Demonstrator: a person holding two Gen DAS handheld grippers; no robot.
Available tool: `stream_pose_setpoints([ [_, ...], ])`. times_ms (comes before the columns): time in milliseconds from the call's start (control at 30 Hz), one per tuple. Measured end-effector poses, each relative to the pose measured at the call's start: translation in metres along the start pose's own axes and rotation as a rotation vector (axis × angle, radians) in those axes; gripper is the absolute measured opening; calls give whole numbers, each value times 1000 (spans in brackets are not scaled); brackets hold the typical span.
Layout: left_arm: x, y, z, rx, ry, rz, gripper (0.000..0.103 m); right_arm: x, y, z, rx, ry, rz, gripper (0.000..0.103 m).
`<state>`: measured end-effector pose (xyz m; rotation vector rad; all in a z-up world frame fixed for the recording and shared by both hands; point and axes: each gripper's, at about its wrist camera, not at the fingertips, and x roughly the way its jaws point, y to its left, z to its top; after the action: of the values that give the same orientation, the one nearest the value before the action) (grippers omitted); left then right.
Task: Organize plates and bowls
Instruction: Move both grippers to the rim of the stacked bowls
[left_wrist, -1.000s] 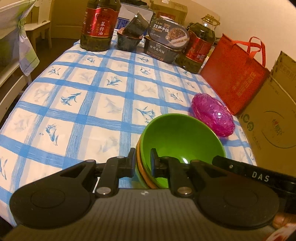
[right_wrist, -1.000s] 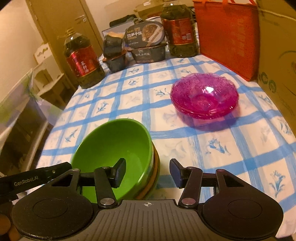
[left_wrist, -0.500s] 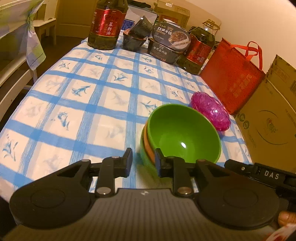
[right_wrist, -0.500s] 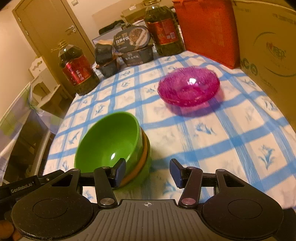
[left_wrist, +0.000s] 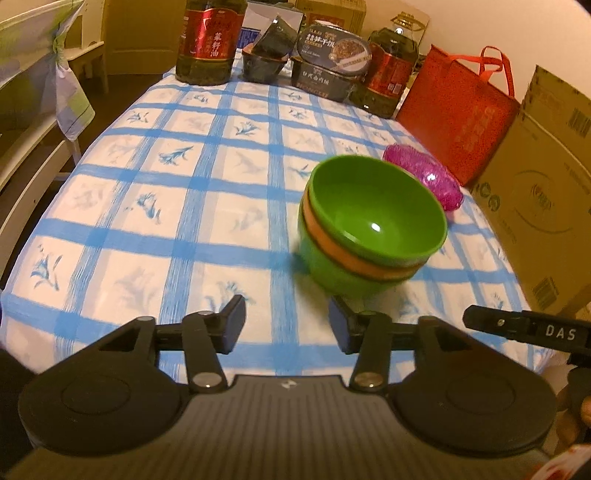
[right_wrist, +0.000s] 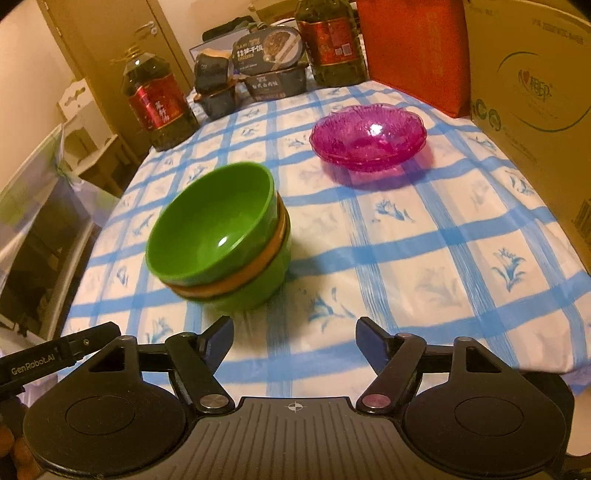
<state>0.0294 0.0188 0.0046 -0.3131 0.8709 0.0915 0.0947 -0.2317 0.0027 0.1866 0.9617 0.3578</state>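
Note:
A stack of bowls (left_wrist: 369, 229) (right_wrist: 221, 236), green over orange over green, rests on the blue-checked tablecloth (left_wrist: 184, 192) (right_wrist: 424, 266), its top bowl tilted. Behind it sit stacked magenta glass dishes (left_wrist: 424, 177) (right_wrist: 369, 138). My left gripper (left_wrist: 288, 325) hangs near the table's front edge, short of the stack; its jaws are opening with nothing between them. My right gripper (right_wrist: 295, 343) is also pulled back from the stack, jaws opening and empty. Each gripper's side shows at the edge of the other's view.
At the far end stand two oil bottles (left_wrist: 208, 40) (right_wrist: 159, 107), dark food tubs (left_wrist: 328, 66) (right_wrist: 273, 66), a red bag (left_wrist: 458, 114) (right_wrist: 413, 51) and a cardboard box (left_wrist: 535, 192) (right_wrist: 535, 92) along the right. A chair (left_wrist: 33, 122) stands left of the table.
Both grippers let go of the bowl stack's rim, opened and drew back toward the table's near edge. The stack now stands free on the cloth.

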Motion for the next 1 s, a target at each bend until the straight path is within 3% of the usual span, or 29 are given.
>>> stream_pose_setpoints([
  [167, -6, 5, -12, -1, 6, 13, 63, -1, -3, -19, 2, 34, -5, 74],
  [367, -8, 8, -18, -4, 16, 22, 69, 2, -5, -33, 16, 68, -18, 75],
  [533, -7, 3, -22, 35, -5, 65, 69, 2, -3, -33, -10, 60, -42, 75],
  [1000, -8, -6, -23, 65, 1, 21, 69, 2, -5, -33, -19, 61, -61, 75],
])
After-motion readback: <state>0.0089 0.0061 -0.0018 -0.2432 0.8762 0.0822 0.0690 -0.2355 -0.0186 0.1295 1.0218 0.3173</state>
